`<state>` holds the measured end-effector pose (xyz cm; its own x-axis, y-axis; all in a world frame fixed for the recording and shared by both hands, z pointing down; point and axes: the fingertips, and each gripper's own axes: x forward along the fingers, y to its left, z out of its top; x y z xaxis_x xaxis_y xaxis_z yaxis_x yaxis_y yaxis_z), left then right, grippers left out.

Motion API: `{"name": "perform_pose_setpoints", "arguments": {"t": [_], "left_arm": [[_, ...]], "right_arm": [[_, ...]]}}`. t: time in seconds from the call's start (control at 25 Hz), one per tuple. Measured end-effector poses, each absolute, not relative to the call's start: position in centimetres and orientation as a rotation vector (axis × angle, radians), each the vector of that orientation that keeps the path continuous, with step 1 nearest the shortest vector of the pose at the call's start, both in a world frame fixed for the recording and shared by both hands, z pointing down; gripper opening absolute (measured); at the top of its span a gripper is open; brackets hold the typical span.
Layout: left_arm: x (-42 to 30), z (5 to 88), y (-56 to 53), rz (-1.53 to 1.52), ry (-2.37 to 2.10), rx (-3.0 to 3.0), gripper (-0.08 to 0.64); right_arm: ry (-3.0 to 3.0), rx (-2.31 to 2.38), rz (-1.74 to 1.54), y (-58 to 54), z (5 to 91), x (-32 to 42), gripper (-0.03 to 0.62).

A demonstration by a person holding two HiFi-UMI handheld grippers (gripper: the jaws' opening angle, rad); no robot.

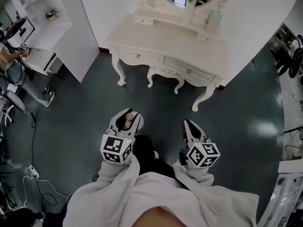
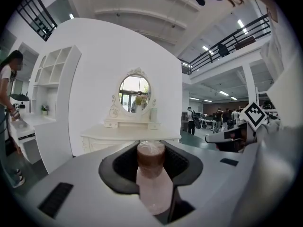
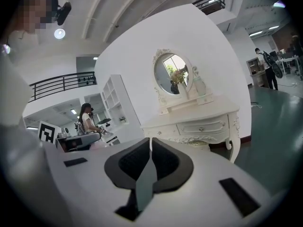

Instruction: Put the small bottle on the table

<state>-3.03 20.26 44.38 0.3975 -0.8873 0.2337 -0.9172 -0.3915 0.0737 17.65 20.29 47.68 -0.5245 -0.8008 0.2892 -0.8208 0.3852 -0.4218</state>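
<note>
My left gripper (image 1: 129,118) is shut on a small pale pink bottle (image 2: 153,179) with a brown cap; the bottle (image 1: 128,121) lies between the dark pads, cap forward. My right gripper (image 1: 191,128) is shut with nothing between its jaws, as the right gripper view (image 3: 150,145) shows. Both are held over the dark floor, well short of the cream dressing table (image 1: 156,39) ahead. That table (image 2: 120,135) stands against the white wall with an oval mirror (image 2: 134,91) on top. It also shows in the right gripper view (image 3: 199,119).
A vase of flowers (image 1: 191,4) and a pale green bottle (image 1: 212,21) stand on the table's back shelf. A white shelf unit (image 1: 52,22) stands at the left. A person (image 1: 21,74) stands at the far left. Cables (image 1: 33,174) lie on the floor.
</note>
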Motion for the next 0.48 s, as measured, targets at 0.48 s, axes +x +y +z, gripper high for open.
{"name": "perform_pose_setpoints", "arguments": {"t": [0.48], "left_arm": [[-3.6, 45.9, 15.9, 0.224, -1.598, 2.451, 0.14]], "right_arm": [[-2.579, 1.504, 0.818, 15.9, 48.3, 16.9, 0.04]]}}
